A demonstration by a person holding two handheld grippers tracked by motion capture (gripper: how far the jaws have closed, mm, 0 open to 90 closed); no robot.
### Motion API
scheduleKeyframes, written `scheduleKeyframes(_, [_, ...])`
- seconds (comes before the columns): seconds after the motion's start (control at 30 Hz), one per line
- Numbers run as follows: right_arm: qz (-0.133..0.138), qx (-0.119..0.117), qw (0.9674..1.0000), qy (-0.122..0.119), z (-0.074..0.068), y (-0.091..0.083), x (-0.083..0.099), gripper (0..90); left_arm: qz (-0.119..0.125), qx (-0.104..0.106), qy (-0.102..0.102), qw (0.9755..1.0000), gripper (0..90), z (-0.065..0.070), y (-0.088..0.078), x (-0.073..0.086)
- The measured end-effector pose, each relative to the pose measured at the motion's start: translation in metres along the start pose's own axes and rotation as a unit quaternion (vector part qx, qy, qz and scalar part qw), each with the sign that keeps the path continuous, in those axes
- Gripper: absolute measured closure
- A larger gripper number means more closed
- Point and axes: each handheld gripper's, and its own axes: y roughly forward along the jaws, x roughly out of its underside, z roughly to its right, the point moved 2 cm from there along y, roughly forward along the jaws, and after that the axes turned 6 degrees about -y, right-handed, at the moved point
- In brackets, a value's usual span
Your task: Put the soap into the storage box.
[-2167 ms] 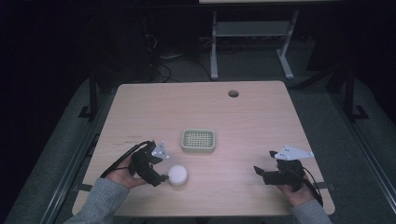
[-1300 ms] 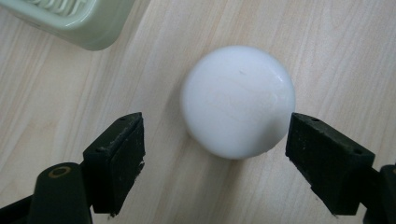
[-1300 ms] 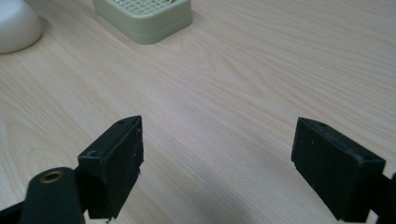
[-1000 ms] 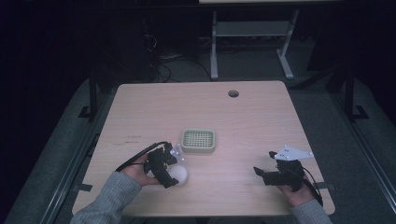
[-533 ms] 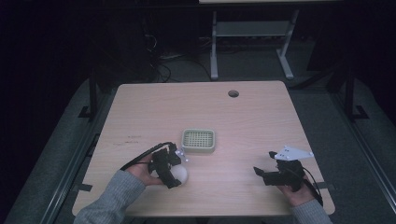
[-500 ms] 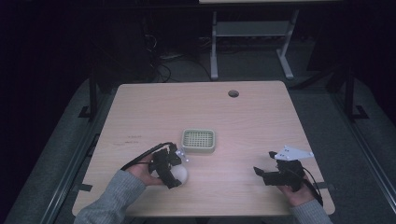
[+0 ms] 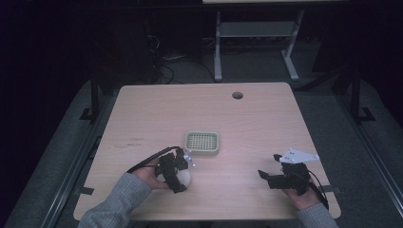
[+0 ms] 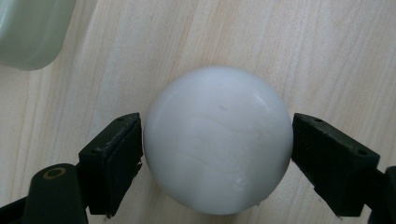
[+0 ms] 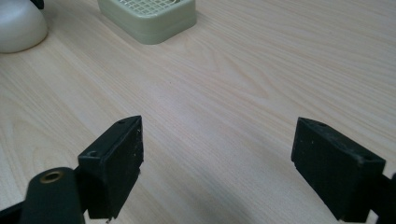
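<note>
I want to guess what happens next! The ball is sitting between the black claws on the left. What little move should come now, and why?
Probably squeeze the left gripper shut on the ball. Its jaws already stand on either side of the ball, at or almost at its sides, and the ball rests on the table. Once gripped, it could likely be lifted toward the green basket close by. The right gripper is open over bare table.

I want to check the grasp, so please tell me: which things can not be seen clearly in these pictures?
- Left gripper on the white ball: left gripper view, whether the pads actually press it; the ball's curve hides the contact.
- Ball's underside: left gripper view, hidden by the ball itself.
- Green basket: cut off by the top edge in both gripper views.
- Right gripper: high view, too small and dark for detail.
</note>
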Motion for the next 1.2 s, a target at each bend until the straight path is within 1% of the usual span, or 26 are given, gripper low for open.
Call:
scheduleKeyframes(0.03, [0.000, 0.000, 1.0000, 0.000, 0.000, 0.000, 0.000, 16.2, -0.004, 0.000, 0.002, 1.0000, 17.5, 0.000, 0.001, 0.000])
scheduleKeyframes(0.13, [0.000, 0.000, 1.0000, -0.001, 0.000, 0.000, 0.000, 16.2, -0.005, 0.000, -0.001, 1.0000, 17.6, 0.001, 0.003, 0.000])
scheduleKeyframes(0.3, [-0.001, -0.001, 1.0000, -0.001, 0.000, 0.000, 0.000, 16.2, -0.012, -0.003, 0.005, 0.9999, 18.8, 0.001, 0.006, -0.001])
scheduleKeyframes(0.43, [0.000, -0.001, 1.0000, -0.001, 0.000, 0.000, 0.000, 16.2, -0.017, -0.004, 0.006, 0.9998, 19.2, 0.001, 0.008, -0.002])
scheduleKeyframes(0.7, [0.000, -0.003, 1.0000, -0.002, 0.000, 0.000, 0.000, 16.2, -0.020, -0.005, 0.005, 0.9998, 21.0, 0.001, 0.012, -0.002])
scheduleKeyframes(1.2, [-0.001, -0.004, 1.0000, -0.002, 0.000, 0.000, 0.001, 16.2, -0.020, -0.006, 0.011, 0.9997, 22.8, 0.001, 0.011, -0.002])
